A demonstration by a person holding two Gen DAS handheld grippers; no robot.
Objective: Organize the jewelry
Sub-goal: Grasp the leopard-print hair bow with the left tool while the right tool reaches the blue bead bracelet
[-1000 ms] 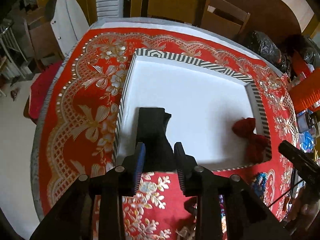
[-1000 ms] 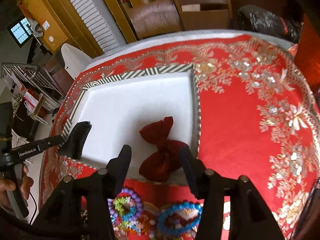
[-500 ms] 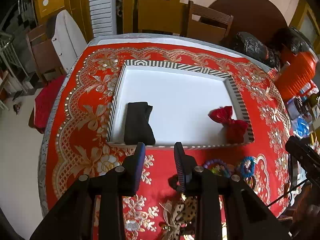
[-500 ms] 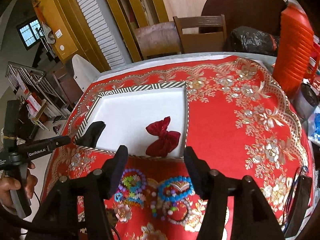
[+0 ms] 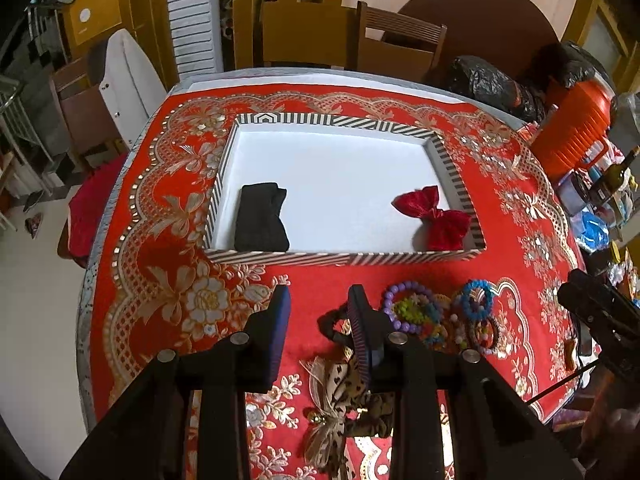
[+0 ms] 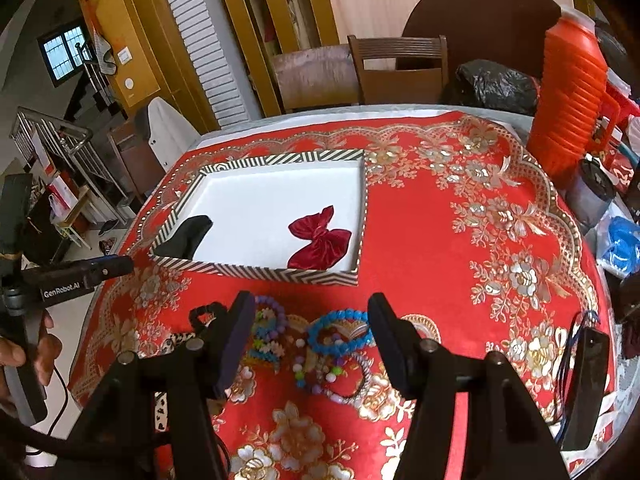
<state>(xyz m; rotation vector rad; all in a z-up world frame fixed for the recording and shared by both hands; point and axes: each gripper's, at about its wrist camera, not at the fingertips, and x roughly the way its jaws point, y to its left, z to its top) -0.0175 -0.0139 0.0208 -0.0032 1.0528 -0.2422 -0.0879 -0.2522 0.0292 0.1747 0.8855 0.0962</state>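
Observation:
A striped-rim white tray [image 5: 344, 258] [image 6: 256, 270] lies on the red cloth. In it lie a black bow [image 5: 261, 218] [image 6: 186, 234] at the near left and a red velvet bow [image 5: 434, 216] [image 6: 318, 238] at the near right. In front of the tray lie several bead bracelets: purple [image 5: 404, 306], blue [image 5: 477, 300] [image 6: 340, 332], and a leopard-print bow [image 5: 340, 400]. My left gripper [image 5: 318, 308] is open and empty above the cloth, left of the bracelets. My right gripper [image 6: 312, 316] is open and empty above the bracelets.
An orange ribbed jug [image 6: 570, 92] [image 5: 576, 124], a bottle [image 5: 612, 176] and blue items [image 6: 622, 244] crowd the table's right edge. Wooden chairs [image 6: 400, 68] stand behind the table. A black cabled device [image 6: 586, 384] lies at the near right.
Both grippers have drawn back and up from the tray, empty. The black bow and red bow stay in the tray. The bracelets and leopard bow have come into view below.

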